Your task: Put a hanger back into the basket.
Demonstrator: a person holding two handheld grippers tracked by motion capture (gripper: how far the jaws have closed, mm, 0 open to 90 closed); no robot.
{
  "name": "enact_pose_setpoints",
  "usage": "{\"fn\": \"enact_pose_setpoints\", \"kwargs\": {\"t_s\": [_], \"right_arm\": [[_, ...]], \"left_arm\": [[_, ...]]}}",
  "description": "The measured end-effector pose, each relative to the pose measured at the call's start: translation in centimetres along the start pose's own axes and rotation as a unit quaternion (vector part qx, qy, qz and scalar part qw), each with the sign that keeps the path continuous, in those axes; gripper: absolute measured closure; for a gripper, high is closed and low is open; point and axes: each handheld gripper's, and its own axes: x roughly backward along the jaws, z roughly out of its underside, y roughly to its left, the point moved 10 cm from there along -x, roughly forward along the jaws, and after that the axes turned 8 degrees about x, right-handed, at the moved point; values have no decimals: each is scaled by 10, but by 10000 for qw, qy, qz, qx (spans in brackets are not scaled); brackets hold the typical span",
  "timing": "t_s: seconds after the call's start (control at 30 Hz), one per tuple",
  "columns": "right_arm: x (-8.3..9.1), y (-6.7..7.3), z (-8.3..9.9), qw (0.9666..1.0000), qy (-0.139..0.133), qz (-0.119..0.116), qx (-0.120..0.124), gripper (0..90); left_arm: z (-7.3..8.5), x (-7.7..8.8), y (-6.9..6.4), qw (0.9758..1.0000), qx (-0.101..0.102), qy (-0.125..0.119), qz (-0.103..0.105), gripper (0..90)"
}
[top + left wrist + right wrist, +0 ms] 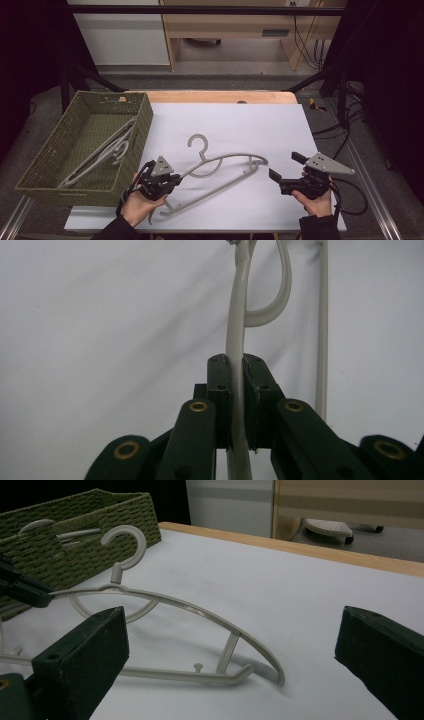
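Note:
A grey plastic hanger (220, 172) lies on the white table sheet (235, 125), hook toward the far side. My left gripper (175, 179) is shut on the hanger's left arm; in the left gripper view its jaws pinch the hanger's grey bar (238, 340) between them. The hanger (200, 615) also shows in the right gripper view, its right tip just ahead of my wide-open right gripper (230, 650). From above, the right gripper (286, 166) stands open a little right of the hanger's right end, holding nothing.
A green woven basket (37, 167) stands at the left of the table with grey hangers (102, 152) inside; the basket (75, 550) shows beyond the hook. A wooden table edge (220, 96) runs along the back. Cables (350, 200) trail at the right.

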Motion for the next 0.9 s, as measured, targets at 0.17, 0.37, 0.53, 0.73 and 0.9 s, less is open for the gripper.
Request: {"fn": "enact_pose_setpoints", "kwargs": {"t_s": [0.17, 0.37, 0.53, 0.73, 0.9], "right_arm": [[-1, 2, 1, 10000, 30, -15, 3, 11], [-1, 1, 0, 10000, 1, -6, 17, 11], [0, 0, 0, 10000, 6, 8, 1, 11], [0, 0, 0, 10000, 13, 6, 6, 11], [0, -1, 0, 10000, 10, 15, -7, 11]], "left_arm": [[-8, 10, -4, 9996, -22, -259, 52, 835], [-20, 30, 0, 9985, 21, -552, 25, 835], [-30, 51, 8, 9964, 59, -835, -92, 834], [-40, 75, 20, 9928, 160, -1159, -239, 834], [-48, 97, 33, 9891, 166, -1399, -426, 834]]}}
